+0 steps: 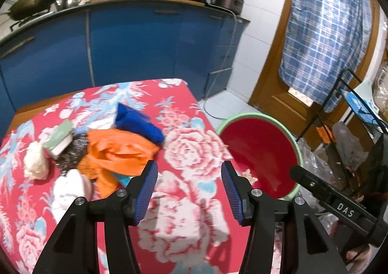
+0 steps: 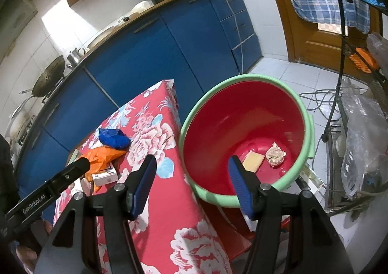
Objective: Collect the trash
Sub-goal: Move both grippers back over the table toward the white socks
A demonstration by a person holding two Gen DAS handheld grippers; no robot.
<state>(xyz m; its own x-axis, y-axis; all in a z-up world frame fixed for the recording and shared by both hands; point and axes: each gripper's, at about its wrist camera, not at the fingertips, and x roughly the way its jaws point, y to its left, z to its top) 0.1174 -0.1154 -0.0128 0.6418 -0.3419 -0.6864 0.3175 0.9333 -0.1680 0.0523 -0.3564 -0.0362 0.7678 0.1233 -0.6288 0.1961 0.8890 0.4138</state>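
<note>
At the bottom of the left wrist view the left gripper [image 1: 189, 191] hangs with jaws spread wide and empty over the floral tablecloth of the table [image 1: 194, 152]. At the bottom of the right wrist view the right gripper [image 2: 191, 186] is likewise spread and empty, between table edge and bucket. Just beyond it, right of centre, the red bucket [image 2: 308, 114] already holds two pieces: a yellow sponge-like slab [image 2: 253, 160] and a crumpled paper wad [image 2: 275, 154]. So collecting looks begun, not finished. Left on the table, at centre left of the left view: one orange plastic bag [image 1: 116, 155], one blue bag [image 1: 138, 123], one white crumpled wad [image 1: 36, 162], one small box [image 1: 59, 138] and a dark scouring pad [image 1: 72, 152].
</note>
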